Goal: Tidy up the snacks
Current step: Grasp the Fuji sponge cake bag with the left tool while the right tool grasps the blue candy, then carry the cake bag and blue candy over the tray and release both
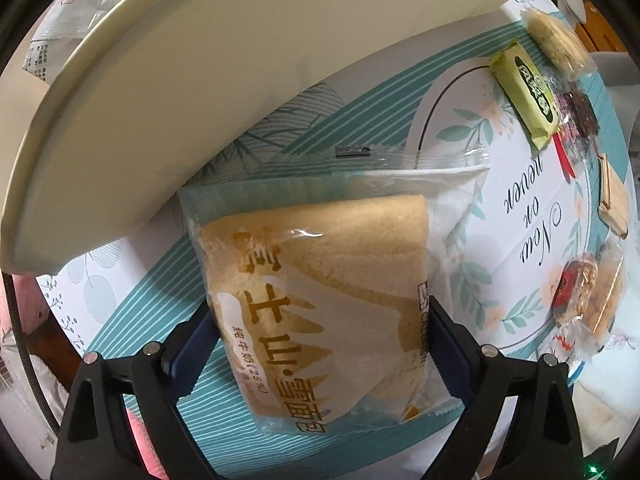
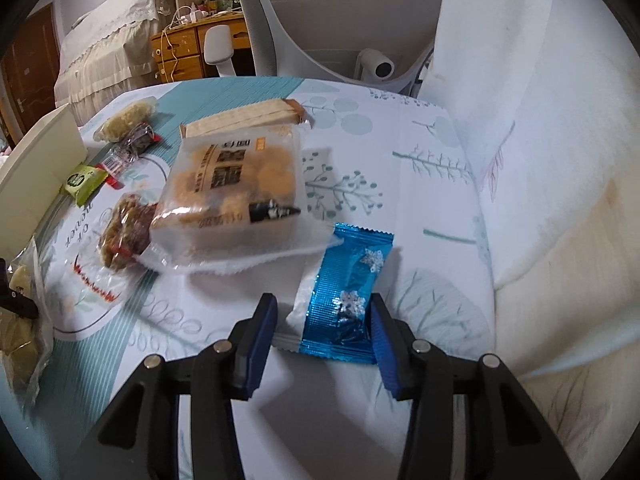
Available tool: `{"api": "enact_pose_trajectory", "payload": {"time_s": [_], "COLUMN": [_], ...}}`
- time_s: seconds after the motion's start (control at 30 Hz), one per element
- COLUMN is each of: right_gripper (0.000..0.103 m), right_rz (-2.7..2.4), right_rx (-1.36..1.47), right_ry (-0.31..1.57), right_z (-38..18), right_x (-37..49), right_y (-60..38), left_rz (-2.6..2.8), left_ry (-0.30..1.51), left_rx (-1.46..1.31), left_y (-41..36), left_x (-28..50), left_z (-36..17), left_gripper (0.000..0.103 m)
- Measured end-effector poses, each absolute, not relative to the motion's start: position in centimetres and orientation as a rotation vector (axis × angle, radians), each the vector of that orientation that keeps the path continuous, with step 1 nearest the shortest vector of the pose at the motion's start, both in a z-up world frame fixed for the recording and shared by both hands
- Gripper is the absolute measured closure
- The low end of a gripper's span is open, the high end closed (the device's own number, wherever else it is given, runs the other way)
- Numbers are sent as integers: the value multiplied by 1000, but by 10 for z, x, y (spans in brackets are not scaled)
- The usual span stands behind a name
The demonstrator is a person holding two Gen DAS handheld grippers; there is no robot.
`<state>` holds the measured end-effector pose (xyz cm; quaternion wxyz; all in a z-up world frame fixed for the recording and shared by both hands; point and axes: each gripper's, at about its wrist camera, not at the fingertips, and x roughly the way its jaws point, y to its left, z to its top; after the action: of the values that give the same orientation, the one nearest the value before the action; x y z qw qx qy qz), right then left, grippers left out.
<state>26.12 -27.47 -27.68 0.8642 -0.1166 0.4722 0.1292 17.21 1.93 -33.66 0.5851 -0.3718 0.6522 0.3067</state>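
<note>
**Both jaws set around a packet, tray waiting alongside**

Your left gripper points straight down over the bread bag, which lies flat on the patterned cloth of the tabletop. The jaws stand wide and bracket the loaf across its narrow width, each blue pad right at the wrapper; whether they already press it you cannot tell from this view, so treat the bag as not yet gripped. The wide spread fits the loaf's bulk, and taking it across the short side leaves less soft bread to sag. The cream tray sits just beside the bag's far end, overlapping its corner in the picture, so it looks like the place the snacks are meant to go.

Your right gripper comes in at a slant on the blue foil packet, which lies on the cloth near the front edge, just beside the larger biscuit pack. The jaws are narrowed: the right pad meets the foil edge, the left one stands off with a gap. The packet is between them but not pinched.

The small green packet and the other loose sweets lie scattered near the tray, still unsorted, so most of the task seems left to do.
</note>
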Motion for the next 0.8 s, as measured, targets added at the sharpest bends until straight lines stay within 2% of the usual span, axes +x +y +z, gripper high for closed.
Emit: {"api": "enact_pose_trajectory", "payload": {"time_s": [0.6,0.8], "right_gripper": [57,57], "right_rz": [338,415], "right_rx": [-101,-113], "right_ry": [1163,1141], "right_z": [-268,-254], "right_x": [174,159], "right_y": [-255,-237], "left_rz": [586,466], "left_ry": [1710,1774], "left_rx": [-1029,-1011], "left_y": [15,3], "left_x": [128,114], "left_z": [-339,-321], "left_gripper": [12,12]}}
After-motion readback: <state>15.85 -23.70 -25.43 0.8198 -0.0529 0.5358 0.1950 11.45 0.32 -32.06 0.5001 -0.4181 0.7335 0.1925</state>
